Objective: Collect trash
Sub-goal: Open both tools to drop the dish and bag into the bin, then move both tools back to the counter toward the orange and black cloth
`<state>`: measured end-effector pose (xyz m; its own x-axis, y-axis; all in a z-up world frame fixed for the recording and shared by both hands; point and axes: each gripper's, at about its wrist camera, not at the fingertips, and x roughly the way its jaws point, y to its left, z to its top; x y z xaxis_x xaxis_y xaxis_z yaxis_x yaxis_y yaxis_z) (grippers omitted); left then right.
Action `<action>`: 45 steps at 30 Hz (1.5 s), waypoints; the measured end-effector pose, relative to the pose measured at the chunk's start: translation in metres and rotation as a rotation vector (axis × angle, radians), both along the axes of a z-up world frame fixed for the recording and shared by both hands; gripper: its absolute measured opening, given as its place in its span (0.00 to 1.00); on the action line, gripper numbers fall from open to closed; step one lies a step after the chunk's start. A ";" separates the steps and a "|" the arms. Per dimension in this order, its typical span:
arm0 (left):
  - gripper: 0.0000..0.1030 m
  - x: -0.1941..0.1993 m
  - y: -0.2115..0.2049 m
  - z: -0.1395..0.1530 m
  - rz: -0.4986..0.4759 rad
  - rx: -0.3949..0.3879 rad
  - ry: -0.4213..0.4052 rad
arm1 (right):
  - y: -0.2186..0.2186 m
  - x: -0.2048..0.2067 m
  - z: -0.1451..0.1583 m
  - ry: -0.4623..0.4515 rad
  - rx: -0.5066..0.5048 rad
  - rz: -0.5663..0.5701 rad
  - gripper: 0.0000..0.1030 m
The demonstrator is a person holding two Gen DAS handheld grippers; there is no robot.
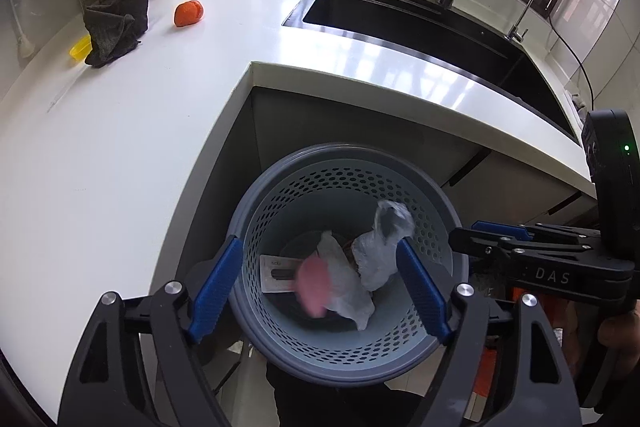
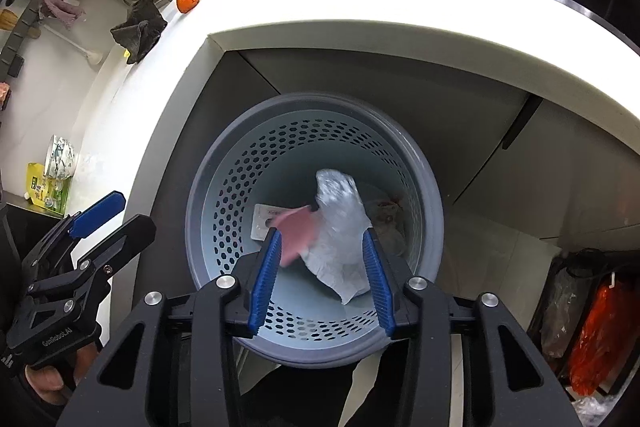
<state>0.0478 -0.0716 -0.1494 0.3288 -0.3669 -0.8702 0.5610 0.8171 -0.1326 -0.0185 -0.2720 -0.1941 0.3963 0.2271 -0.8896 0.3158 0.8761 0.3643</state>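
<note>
Now both my grippers hang over the grey bin point(image 1: 280, 187) under the worktop's corner: left gripper point(image 1: 320, 283) wide, right gripper point(image 2: 320, 279) half-spread, neither gripping; a blurred pink scrap point(image 2: 296, 233) and crumpled plastic point(image 2: 340, 227) are inside the bin's rim.

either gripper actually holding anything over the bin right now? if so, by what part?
Nothing held. Left gripper and right gripper both have open jaws above the bin; the pink scrap and white bag are loose inside.
</note>
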 end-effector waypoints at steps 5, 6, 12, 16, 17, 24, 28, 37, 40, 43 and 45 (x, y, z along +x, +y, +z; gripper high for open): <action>0.79 -0.004 0.006 0.011 0.020 -0.002 -0.005 | -0.005 -0.010 0.014 -0.018 0.003 -0.010 0.45; 0.79 -0.004 0.007 0.014 0.023 -0.004 -0.005 | -0.005 -0.012 0.017 -0.022 0.005 -0.008 0.45; 0.81 -0.010 0.011 0.032 0.029 0.001 -0.027 | -0.009 -0.026 0.024 -0.030 0.040 -0.003 0.49; 0.83 -0.015 0.016 0.044 0.038 0.003 -0.048 | -0.011 -0.031 0.028 -0.031 0.055 0.000 0.49; 0.83 -0.016 0.018 0.046 0.042 0.002 -0.050 | -0.011 -0.032 0.029 -0.033 0.059 0.001 0.49; 0.87 -0.020 0.023 0.055 0.066 0.011 -0.050 | -0.015 -0.029 0.043 -0.073 0.069 0.006 0.55; 0.90 -0.018 0.023 0.060 0.073 0.014 -0.061 | -0.014 -0.023 0.051 -0.098 0.074 0.014 0.58; 0.94 -0.002 0.030 0.074 0.097 0.020 -0.099 | -0.008 0.001 0.067 -0.142 0.078 0.040 0.58; 0.94 0.006 0.037 0.077 0.111 0.012 -0.100 | -0.002 0.013 0.071 -0.149 0.072 0.059 0.58; 0.94 0.015 0.045 0.080 0.136 -0.003 -0.100 | 0.006 0.026 0.072 -0.145 0.069 0.082 0.58; 0.94 0.024 0.053 0.081 0.153 -0.020 -0.095 | 0.012 0.037 0.072 -0.146 0.070 0.096 0.58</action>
